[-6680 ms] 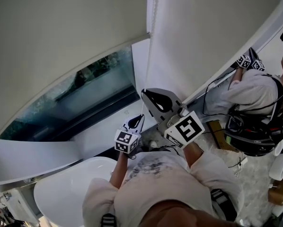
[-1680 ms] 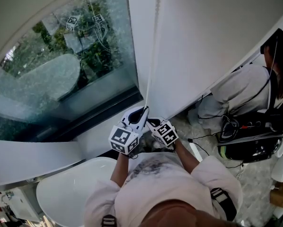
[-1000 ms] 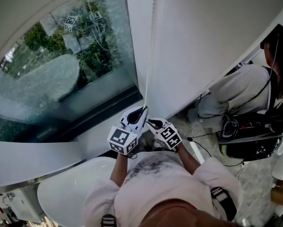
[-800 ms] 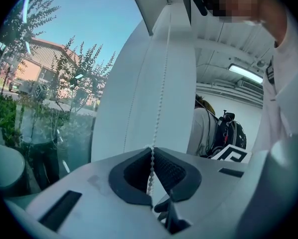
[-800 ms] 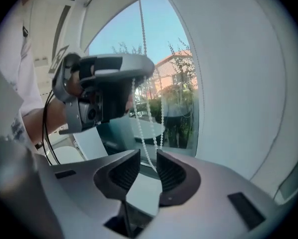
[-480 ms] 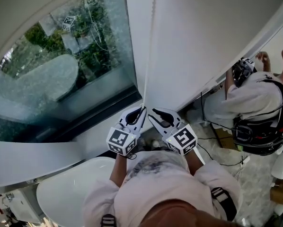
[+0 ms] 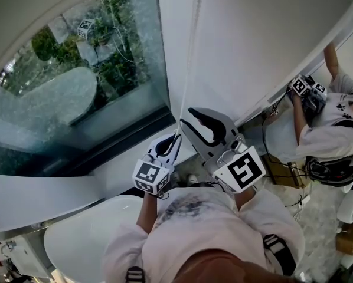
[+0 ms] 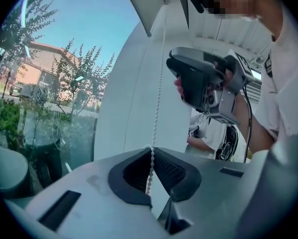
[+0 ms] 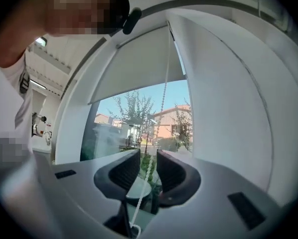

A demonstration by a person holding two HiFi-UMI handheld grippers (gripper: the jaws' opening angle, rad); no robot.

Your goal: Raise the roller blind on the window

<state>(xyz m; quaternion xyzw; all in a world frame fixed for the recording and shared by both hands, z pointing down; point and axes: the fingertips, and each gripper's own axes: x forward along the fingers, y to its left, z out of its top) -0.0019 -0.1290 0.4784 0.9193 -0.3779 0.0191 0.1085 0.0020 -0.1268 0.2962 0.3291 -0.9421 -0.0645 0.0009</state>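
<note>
Blind chain (image 8: 154, 119) — tight in left gripper (image 8: 151, 149)

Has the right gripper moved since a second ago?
Yes. The right gripper has gone up along the bead chain, from level with the unmoved left gripper to above it; its jaws have just been opening, the chain loose between them.

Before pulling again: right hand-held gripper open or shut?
Open: right hand-held gripper has just opened, jaws apart, bead chain between them ungripped.
</note>
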